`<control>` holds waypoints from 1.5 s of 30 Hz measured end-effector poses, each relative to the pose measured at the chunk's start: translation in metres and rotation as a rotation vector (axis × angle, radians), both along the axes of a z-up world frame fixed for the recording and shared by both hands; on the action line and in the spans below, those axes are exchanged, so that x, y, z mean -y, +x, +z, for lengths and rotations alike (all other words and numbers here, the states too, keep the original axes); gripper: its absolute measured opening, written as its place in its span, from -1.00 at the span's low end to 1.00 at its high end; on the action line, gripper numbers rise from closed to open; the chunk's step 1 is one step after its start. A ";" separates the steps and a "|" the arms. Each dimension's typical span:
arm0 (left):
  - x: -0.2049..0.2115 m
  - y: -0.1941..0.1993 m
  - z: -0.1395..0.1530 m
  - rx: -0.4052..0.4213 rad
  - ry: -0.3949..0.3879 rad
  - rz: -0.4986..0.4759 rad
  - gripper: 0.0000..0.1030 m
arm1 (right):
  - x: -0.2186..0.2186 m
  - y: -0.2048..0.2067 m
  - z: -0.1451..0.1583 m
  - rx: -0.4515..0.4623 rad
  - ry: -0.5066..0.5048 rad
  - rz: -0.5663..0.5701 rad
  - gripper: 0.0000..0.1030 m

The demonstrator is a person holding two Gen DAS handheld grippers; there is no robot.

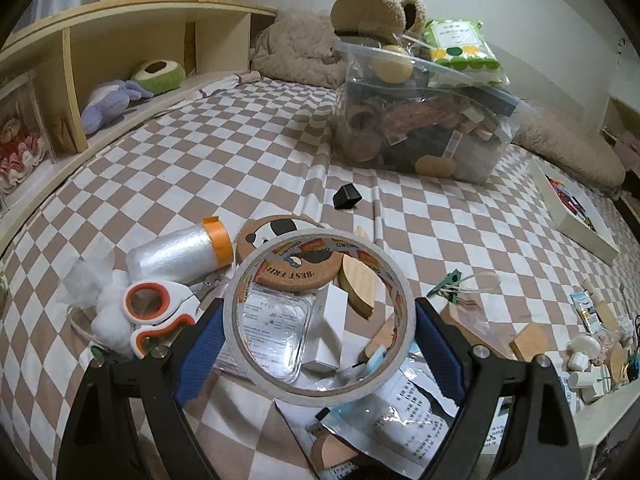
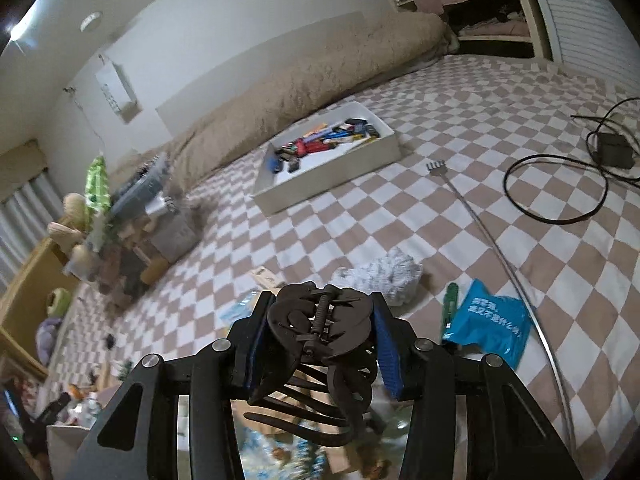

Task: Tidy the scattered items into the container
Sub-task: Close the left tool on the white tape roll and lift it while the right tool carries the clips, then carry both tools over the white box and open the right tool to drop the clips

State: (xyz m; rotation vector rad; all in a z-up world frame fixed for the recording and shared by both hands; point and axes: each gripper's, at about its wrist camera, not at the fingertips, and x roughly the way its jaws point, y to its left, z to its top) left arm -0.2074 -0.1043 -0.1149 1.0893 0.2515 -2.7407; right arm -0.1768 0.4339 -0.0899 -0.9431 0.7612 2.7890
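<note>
The left claw [image 1: 320, 328] pinched a wide roll of clear tape [image 1: 322, 314] between its blue pads, the ring raised above the checkered bed [image 1: 240, 152]. To the left of that claw lay orange-handled scissors [image 1: 154, 312], white cotton fluff [image 1: 104, 304] and a roll of plastic film with an orange end [image 1: 184, 254]; just beyond the tape sat a cork coaster with a panda [image 1: 280, 252], and farther ahead a small black block [image 1: 346, 197] and the clear container [image 1: 420, 120], already crowded with wooden bits. Off to its right stood a white tray [image 1: 576, 220]. The right claw [image 2: 320, 344] was closed on a black hair clip [image 2: 316, 356], its teeth pointing back toward the camera. Ahead of this claw lay a white cloth [image 2: 384, 274], to its right a blue packet [image 2: 490, 322] and a long metal back scratcher [image 2: 488, 236], and far ahead the white tray [image 2: 328, 184] of small items
</note>
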 end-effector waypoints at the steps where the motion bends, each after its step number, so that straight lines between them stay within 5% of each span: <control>1: -0.001 0.003 0.003 -0.008 0.003 -0.003 0.75 | 0.000 0.000 0.001 -0.006 -0.010 0.005 -0.09; 26: -0.049 0.061 0.067 -0.199 -0.037 -0.138 0.75 | 0.029 0.049 0.069 -0.233 -0.064 0.153 -0.09; 45: -0.087 0.113 0.095 -0.265 -0.040 -0.270 0.76 | 0.099 0.083 0.088 -0.255 -0.026 0.376 -0.09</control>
